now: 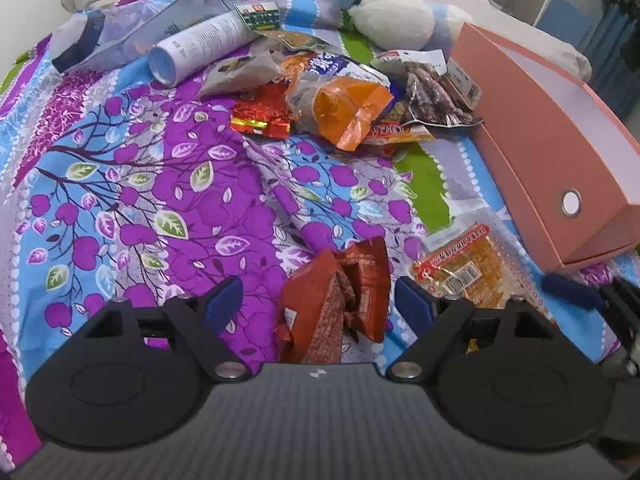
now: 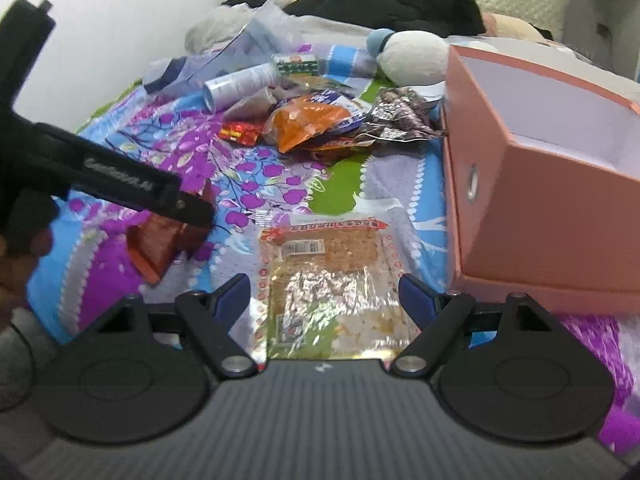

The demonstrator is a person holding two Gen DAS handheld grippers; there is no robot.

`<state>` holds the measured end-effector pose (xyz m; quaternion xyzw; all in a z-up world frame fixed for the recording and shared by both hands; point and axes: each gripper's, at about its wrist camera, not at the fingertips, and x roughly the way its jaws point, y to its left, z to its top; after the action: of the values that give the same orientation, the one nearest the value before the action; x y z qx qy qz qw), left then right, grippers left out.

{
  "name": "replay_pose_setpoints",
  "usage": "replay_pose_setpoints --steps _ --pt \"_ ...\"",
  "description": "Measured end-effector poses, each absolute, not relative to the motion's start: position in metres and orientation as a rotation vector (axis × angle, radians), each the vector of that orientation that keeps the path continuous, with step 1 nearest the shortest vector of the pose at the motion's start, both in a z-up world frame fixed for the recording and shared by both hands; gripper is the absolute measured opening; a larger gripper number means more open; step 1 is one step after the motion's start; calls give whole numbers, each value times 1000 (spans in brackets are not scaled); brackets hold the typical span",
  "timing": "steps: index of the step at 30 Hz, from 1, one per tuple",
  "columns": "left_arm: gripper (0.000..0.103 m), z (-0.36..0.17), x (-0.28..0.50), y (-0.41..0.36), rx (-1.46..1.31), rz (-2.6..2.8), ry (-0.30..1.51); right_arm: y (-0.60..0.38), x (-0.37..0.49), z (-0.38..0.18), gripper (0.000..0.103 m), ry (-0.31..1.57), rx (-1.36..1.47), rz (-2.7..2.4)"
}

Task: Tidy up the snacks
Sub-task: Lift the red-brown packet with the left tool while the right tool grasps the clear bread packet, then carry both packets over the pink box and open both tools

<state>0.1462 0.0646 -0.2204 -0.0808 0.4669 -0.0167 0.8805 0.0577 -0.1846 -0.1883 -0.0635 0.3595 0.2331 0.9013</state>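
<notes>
On a bed with a purple floral sheet (image 1: 168,184), the left claw (image 1: 318,300) is spread around a crumpled red-brown foil snack packet (image 1: 336,292), the right claw (image 2: 324,296) spread over a flat clear cracker packet (image 2: 328,276), likely readying both for the open pink cardboard box (image 2: 532,208) beside them.

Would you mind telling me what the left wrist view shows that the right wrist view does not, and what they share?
Only the left wrist view shows the left gripper open around the crumpled red-brown snack bag. Only the right wrist view shows the pink box's white interior, the black clothing and the right gripper open over the clear cracker packet. Both show the orange snack bag, white tube, plush toy and floral bedspread.
</notes>
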Motion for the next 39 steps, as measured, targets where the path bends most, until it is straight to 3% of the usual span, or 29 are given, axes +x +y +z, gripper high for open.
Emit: replay_pose_setpoints --steps 6,10,12,15,17,19,22,24,28,39 --pt "66 -227 146 63 -178 -71 990 -175 77 -203 83 738 -203 466" --pt "64 -232 147 59 -149 -67 990 -175 82 -210 87 752 -195 489" --pt "62 -233 147 57 -142 -65 986 -176 87 -215 96 787 -169 500" --pt "56 -233 147 57 -137 -55 981 -178 91 -221 96 823 -123 528" --pt "54 -231 146 58 -148 -48 982 -178 91 -220 90 834 -113 526" --pt "52 -230 145 58 -158 -42 982 -178 89 -215 69 835 -109 528" --pt "51 -226 143 59 -178 -31 982 -179 87 -209 53 844 -89 520" --pt "51 -222 141 60 -193 -27 977 -178 85 -206 47 844 -94 511" --pt "51 -212 134 60 -228 -17 965 -181 80 -197 42 845 -69 493" --pt "51 -168 114 59 -284 -13 900 -195 61 -153 42 784 14 450"
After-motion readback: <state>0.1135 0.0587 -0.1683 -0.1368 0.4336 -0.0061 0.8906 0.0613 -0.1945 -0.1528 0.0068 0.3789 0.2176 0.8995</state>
